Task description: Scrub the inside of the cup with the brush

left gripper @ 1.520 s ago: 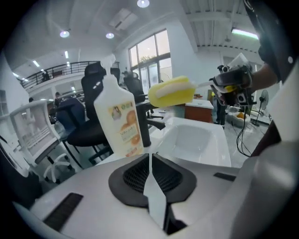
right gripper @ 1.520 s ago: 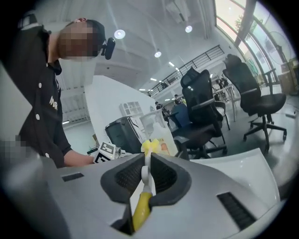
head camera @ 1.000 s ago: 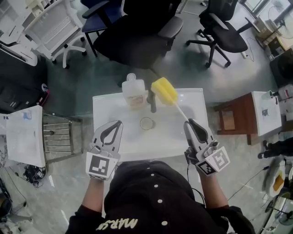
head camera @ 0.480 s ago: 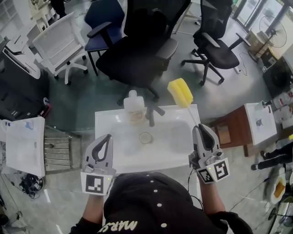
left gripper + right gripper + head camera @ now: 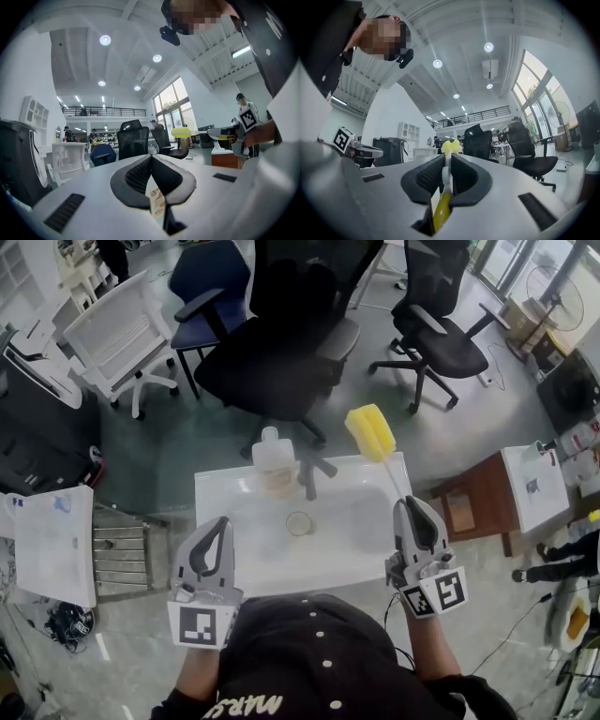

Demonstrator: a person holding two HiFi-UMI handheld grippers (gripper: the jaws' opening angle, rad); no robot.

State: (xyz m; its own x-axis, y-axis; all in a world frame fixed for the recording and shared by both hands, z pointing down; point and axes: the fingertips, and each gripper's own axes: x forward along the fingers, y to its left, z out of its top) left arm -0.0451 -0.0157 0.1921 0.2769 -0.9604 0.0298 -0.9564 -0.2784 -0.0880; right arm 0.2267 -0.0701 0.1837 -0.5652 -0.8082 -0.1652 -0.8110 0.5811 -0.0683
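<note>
A small clear cup (image 5: 299,522) stands upright in the middle of the white table (image 5: 356,545). My right gripper (image 5: 410,504) (image 5: 447,161) is shut on the brush's handle (image 5: 440,206), held up at the table's right side. The brush's yellow sponge head (image 5: 369,433) (image 5: 451,147) points up and away, past the table's far edge, well clear of the cup. My left gripper (image 5: 221,523) (image 5: 151,158) hangs at the table's left front, jaws shut, nothing in them. The sponge head (image 5: 182,132) also shows far off in the left gripper view.
A white bottle with a label (image 5: 273,463) stands at the table's far edge, behind the cup. Black office chairs (image 5: 281,324) stand on the floor beyond. A brown side table (image 5: 469,502) is to the right and a metal rack (image 5: 122,540) to the left.
Both grippers have drawn back towards me and apart. The brush head has swung from over the table to beyond its far edge. The cup and bottle have stayed put.
</note>
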